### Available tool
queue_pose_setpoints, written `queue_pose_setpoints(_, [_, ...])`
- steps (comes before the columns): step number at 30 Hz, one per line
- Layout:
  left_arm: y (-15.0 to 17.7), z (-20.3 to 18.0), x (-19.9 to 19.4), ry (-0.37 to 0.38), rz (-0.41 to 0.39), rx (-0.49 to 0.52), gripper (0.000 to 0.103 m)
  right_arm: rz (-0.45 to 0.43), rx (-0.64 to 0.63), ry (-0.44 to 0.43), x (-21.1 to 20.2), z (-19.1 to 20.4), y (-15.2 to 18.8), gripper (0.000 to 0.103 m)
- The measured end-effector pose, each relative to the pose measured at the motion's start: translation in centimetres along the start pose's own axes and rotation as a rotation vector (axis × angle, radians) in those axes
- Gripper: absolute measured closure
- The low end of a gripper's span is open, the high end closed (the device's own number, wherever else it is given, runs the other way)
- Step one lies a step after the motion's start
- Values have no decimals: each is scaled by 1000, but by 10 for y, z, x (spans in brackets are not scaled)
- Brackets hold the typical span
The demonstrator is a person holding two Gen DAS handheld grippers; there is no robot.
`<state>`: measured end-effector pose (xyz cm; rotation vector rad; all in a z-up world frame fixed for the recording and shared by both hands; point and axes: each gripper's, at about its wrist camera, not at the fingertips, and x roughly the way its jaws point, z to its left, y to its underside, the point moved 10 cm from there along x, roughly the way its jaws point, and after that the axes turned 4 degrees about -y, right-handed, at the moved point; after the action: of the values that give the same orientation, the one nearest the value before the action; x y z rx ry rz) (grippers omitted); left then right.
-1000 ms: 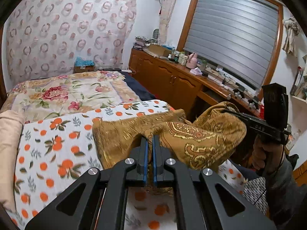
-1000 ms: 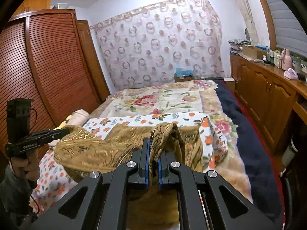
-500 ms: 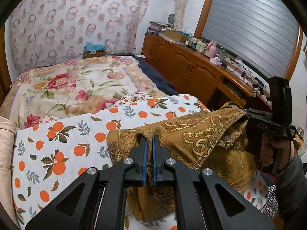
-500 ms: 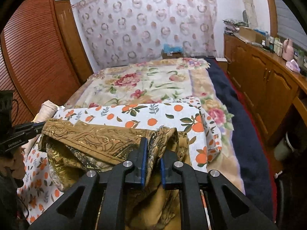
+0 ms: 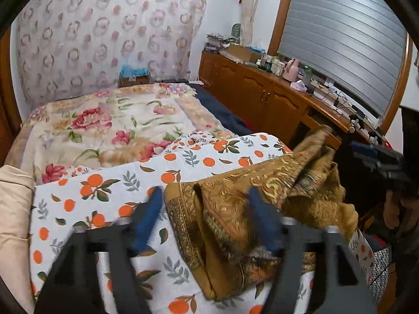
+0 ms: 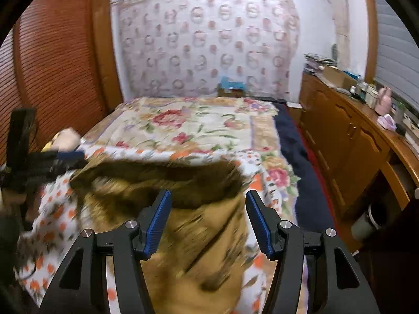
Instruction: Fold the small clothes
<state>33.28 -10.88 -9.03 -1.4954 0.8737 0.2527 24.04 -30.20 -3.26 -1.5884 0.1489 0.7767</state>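
A golden-brown paisley garment [image 5: 251, 209] lies bunched on the orange-print sheet [image 5: 104, 183] near the bed's right edge. My left gripper [image 5: 207, 209] hovers over its left part; its jaws are opening, and the cloth lies between and under the blue pads [image 5: 149, 217] without being pinched. In the right wrist view the garment [image 6: 199, 235] is motion-blurred below my right gripper [image 6: 208, 217], whose jaws are also opening with the cloth loose between them. Each gripper shows in the other's view: the right gripper [image 5: 379, 159] at the right edge, the left gripper [image 6: 52, 159] at the left.
A floral quilt [image 5: 110, 123] covers the far half of the bed, with a beige pillow [image 5: 13, 204] on the left. A wooden cabinet [image 5: 267, 99] full of small items runs along the right wall. A louvred wardrobe [image 6: 57, 65] stands left of the bed.
Both grippers were shut on the raised garment; now both have opened and let go. The cloth has dropped onto the orange-print sheet.
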Motion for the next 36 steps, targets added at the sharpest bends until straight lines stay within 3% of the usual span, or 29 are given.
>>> queue_pose_setpoints(5, [7,-4,-28,9,-35,33,21,40,-22,-85,-17,46,31,42])
queue_pose_setpoints(11, [28,-2,-42,6,-26,37,21,145,-57,-131,-5,88,77,42])
queue_pose_setpoints(20, [49,5,-49,20,-12,24,21,273,-65,-114,19,88,119,42])
queue_pose_setpoints(23, [53,3,-46,22,-1,26,21,269,-74,-111,21,83,119,42])
queue_pose_setpoints(25, [55,2,-43,24,6,30,21,266,-89,-100,19,82,119,52])
queue_pose_setpoints(26, [55,1,-42,24,8,32,21,260,-115,-69,19,79,120,67])
queue_pose_setpoints(27, [56,1,-42,25,8,33,21,258,-123,-86,28,77,123,88])
queue_pose_setpoints(28, [55,0,-41,26,9,33,21,262,-121,-104,27,77,123,98])
queue_pose_setpoints(31, [54,0,-39,23,11,35,21,260,-129,-75,29,68,117,103])
queue_pose_setpoints(36, [54,1,-33,10,26,41,21,94,-125,-57,-5,42,59,103])
